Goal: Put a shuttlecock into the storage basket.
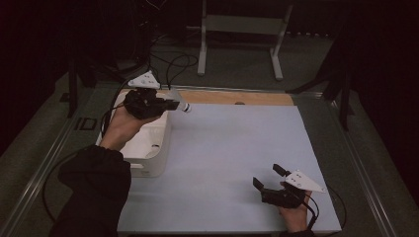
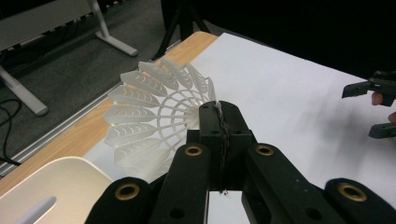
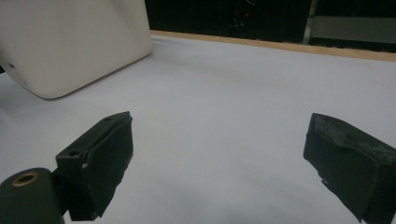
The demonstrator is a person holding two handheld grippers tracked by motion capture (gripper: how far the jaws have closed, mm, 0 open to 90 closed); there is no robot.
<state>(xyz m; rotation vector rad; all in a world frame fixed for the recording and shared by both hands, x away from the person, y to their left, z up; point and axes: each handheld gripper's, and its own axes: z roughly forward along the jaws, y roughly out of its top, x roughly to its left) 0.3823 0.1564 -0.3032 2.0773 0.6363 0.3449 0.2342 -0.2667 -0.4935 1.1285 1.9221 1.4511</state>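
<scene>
Left hand-held gripper [image 1: 174, 104] raised over the far left corner of the table [image 1: 237, 148], jaws pinched tight on the edge of a white plastic shuttlecock [image 1: 181, 100]. Seen in the left gripper view [image 2: 219, 119] with both jaws pressed together on the skirt's rim, the shuttlecock [image 2: 154, 119] fanning out to the left of the jaws, its lattice and ribs facing the camera. From above, cork end pointing right, towards the table's middle, clear of the surface. Held by the person's left hand [image 1: 123, 126], dark sleeve [image 1: 94, 192] coming in from the near left edge. Directly beneath that hand, a white box [image 1: 153, 148] sitting along the left edge of the table; one rounded corner of the white box [image 2: 46, 191] in the left gripper view, its pale side [image 3: 70, 42] at upper left in the right gripper view.

Right hand-held gripper [image 1: 269, 178] near the near right corner, low over the table, jaws spread wide with nothing between them. Same wide gap in the right gripper view [image 3: 219, 154], bare white table [image 3: 224, 93] between the pads. Well apart from the shuttlecock and the box. Wooden strip [image 1: 237, 97] along the table's far edge.
</scene>
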